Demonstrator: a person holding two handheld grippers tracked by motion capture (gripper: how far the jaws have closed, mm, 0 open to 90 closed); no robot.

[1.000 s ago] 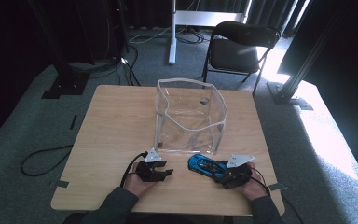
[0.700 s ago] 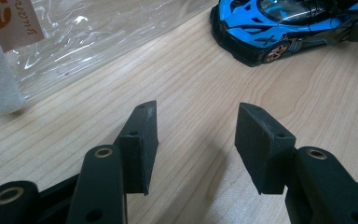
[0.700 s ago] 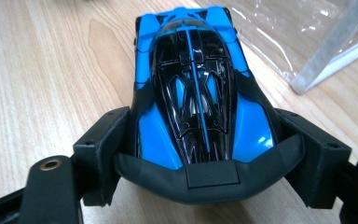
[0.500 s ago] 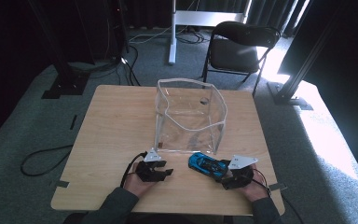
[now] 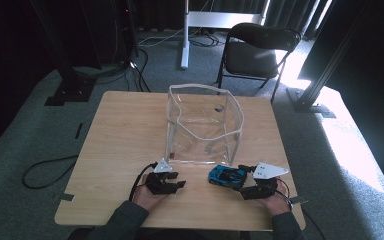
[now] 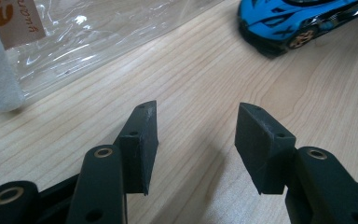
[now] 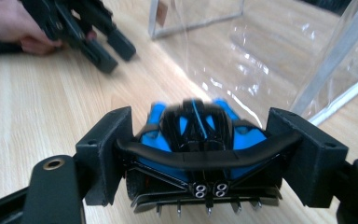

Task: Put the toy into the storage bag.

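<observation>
On the near edge of the wooden surface (image 5: pixel 120 130), your right tongs (image 7: pixel 199 154) are clamped on the tail of the blue toy car (image 5: pixel 227 176), one jaw pressed against each end of its black rear wing, and the car sits on the wood just in front of the clear plastic bag (image 5: pixel 202 125) that stands upright at mid-surface. Your left tongs (image 6: pixel 196 140) rest low over bare wood with the jaws spread and nothing between them, near the bag's front corner and well apart from the car.
</observation>
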